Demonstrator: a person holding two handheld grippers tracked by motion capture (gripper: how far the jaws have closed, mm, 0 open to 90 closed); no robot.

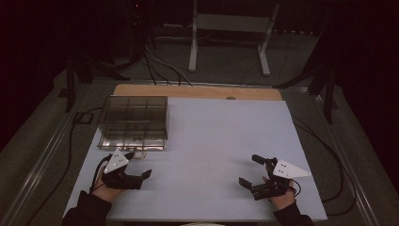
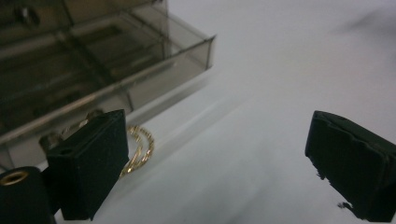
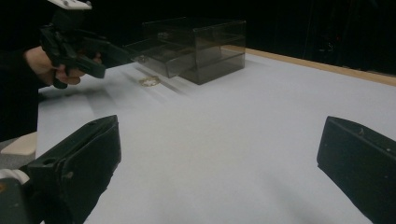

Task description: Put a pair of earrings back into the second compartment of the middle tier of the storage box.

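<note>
A smoky clear compartment box [image 1: 133, 122] stands at the table's back left, one drawer pulled out toward the front. A small gold chain [image 2: 137, 149] lies on the pale surface just in front of that drawer; the chain [image 3: 149, 81] also shows far off in the right gripper view. My left gripper [image 1: 139, 165] hovers close by the chain, jaws wide apart and nothing between them [image 2: 219, 158]. My right gripper [image 1: 249, 170] is at the front right over bare table, open and holding nothing [image 3: 219, 158].
The pale table top [image 1: 221, 136] has a wooden strip [image 1: 197, 91] along its back edge. On the floor behind it are a white metal stand [image 1: 230, 28] and cables [image 1: 160, 66]. A person's hands hold both grippers at the near edge.
</note>
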